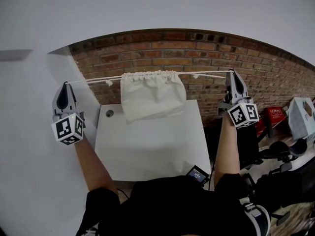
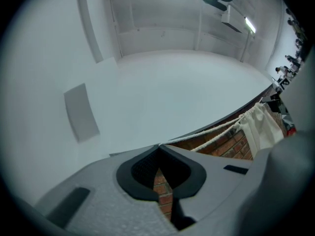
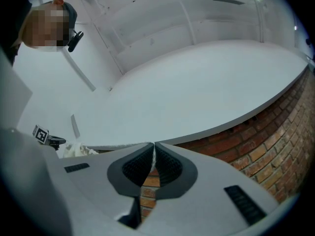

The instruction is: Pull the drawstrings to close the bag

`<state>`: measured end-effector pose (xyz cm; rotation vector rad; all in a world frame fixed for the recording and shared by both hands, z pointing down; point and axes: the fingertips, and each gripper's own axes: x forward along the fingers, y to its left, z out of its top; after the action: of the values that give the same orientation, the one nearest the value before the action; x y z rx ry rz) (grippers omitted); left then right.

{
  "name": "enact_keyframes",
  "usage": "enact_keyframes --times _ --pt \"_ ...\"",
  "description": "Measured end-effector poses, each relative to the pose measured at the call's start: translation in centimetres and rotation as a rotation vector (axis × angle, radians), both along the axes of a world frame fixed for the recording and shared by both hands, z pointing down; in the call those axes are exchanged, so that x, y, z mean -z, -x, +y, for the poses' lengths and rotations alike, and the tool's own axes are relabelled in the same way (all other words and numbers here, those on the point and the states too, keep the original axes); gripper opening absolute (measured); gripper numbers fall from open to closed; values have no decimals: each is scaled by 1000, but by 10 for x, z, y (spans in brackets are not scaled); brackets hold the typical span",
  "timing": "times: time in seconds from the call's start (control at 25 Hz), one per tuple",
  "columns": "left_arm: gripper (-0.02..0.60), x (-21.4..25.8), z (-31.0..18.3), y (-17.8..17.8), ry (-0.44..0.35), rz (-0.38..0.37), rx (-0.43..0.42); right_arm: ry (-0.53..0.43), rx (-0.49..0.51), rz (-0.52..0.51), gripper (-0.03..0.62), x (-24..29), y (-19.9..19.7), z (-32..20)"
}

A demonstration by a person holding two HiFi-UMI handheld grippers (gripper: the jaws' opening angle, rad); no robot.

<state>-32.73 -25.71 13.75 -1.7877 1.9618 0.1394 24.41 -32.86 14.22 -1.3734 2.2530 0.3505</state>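
The left gripper (image 1: 67, 85) has its fingers (image 2: 142, 168) pressed together on the left drawstring (image 1: 96, 79), and the white bag (image 1: 152, 96) hangs in the middle, lifted above the far part of the bench (image 1: 147, 151), its mouth gathered. The right gripper (image 1: 231, 73) pinches the right drawstring (image 1: 212, 74) the same way, at the very tips. I think a harder pull can drag a drawstring out of the tips, and then the bag swings aside or drops.
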Motion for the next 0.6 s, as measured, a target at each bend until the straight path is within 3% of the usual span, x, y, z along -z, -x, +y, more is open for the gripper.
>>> enact_keyframes --times 0.6 --pt "17 8 6 8 -16 48 -21 0 9 -70 6 4 -23 3"
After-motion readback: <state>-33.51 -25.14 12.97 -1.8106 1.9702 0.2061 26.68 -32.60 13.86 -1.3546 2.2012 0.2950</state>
